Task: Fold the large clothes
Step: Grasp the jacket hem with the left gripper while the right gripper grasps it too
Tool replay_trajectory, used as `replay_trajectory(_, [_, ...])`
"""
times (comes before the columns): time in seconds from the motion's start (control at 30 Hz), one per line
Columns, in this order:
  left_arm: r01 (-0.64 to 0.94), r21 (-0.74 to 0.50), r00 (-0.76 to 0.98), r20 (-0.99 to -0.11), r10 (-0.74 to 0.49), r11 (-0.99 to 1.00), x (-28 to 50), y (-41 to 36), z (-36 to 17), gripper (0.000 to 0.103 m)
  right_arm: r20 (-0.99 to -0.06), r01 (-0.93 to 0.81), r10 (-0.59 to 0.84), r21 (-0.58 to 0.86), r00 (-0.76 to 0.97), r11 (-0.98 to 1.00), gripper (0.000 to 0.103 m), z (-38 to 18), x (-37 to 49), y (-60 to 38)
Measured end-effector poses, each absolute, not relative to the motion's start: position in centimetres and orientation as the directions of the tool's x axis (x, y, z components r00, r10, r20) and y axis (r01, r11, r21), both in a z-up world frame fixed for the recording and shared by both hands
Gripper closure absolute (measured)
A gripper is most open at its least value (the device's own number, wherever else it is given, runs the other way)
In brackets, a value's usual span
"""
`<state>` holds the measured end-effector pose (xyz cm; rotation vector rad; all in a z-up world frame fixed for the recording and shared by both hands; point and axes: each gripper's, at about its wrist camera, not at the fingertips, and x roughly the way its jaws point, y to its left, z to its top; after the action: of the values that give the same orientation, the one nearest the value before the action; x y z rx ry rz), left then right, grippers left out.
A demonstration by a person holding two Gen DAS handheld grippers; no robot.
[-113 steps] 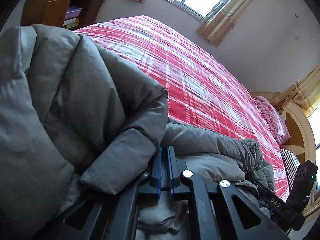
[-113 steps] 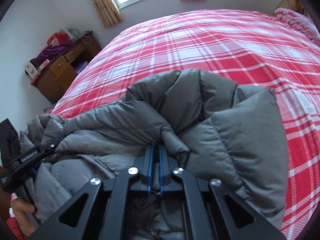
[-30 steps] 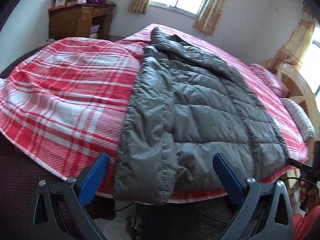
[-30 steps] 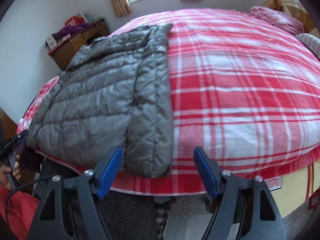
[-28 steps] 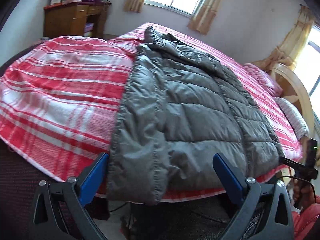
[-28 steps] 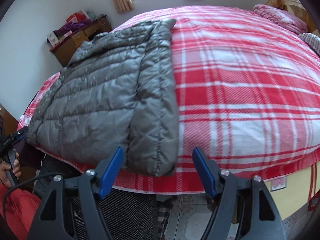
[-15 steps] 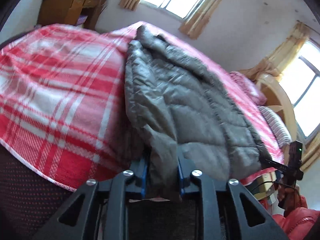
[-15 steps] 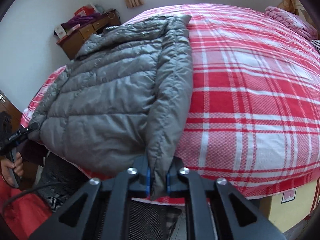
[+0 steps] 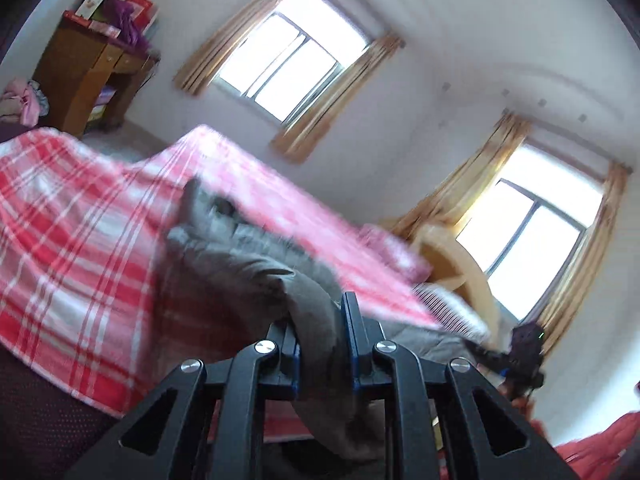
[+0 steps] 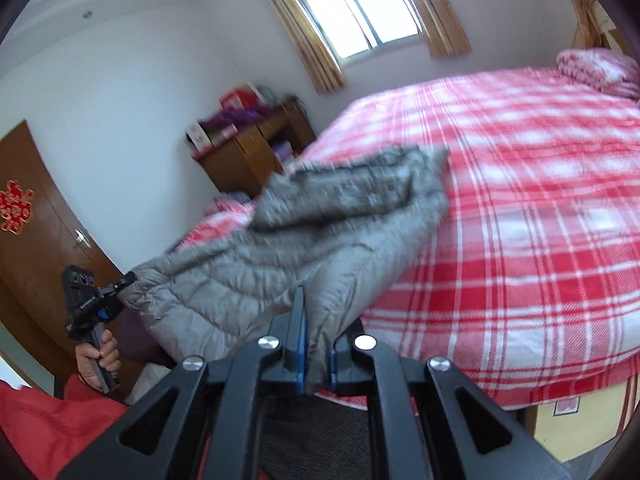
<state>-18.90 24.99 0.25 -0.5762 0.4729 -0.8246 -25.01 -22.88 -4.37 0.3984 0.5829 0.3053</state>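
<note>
With both claws pinched on the jacket's near hem, I judge the step in hand to be the lengthwise fold: lifting the bottom edge to carry it over toward the collar. The next move, as I read it, calls for both hands travelling level and together across the bed, so the hem lands square on the upper part and the puffy fabric does not slide out of either grip.

My left claw point(image 9: 320, 330) has its jaws closing, with a thick roll of the grey jacket point(image 9: 240, 256) squeezed between the blue pads. My right claw point(image 10: 316, 344) is clamped nearly to its limit on a thinner fold of the same hem. The jacket point(image 10: 320, 232) hangs raised between the claws at the near edge, its far part lying on the red plaid bed point(image 10: 520, 220). From the right view I see my other hand point(image 10: 98, 360) gripping its handle beside the hem.
</note>
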Motion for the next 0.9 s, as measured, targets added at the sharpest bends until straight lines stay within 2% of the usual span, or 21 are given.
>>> replay_trajectory(0.13, [0.547,-0.638,0.620,-0.125,-0.774,0.541,-16.6,25.1,3.2,0.086,-0.355,-0.197,0.388,0.469,0.851,0.861,0.092,-1.0,-25.7,-23.8])
replay_trajectory(0.23, [0.503,-0.665,0.649,-0.131,-0.749,0.552,-13.3,24.7,4.1,0.086,-0.315,-0.182,0.350,0.457,0.882,0.871,0.092,0.7,-23.8,-24.5])
replay_trajectory(0.5, [0.329,-0.658,0.747,-0.257,-0.614,0.677,-1.1,23.1,4.2,0.086,-0.296,-0.093,0.259,0.475,0.919,0.875,0.093,3.8,-12.4,-27.4])
replay_trajectory(0.67, [0.239,-0.601,0.760,-0.373,-0.532,0.762,7.6,20.0,2.2,0.086,-0.343,0.038,0.145,0.474,0.928,0.880,0.093,2.4,-3.7,-29.0])
replay_trajectory(0.9, [0.077,-0.566,0.708,-0.549,-0.445,0.821,18.6,16.5,-4.9,0.086,-0.493,0.227,-0.008,0.387,0.870,0.894,0.093,-4.0,7.5,-30.1])
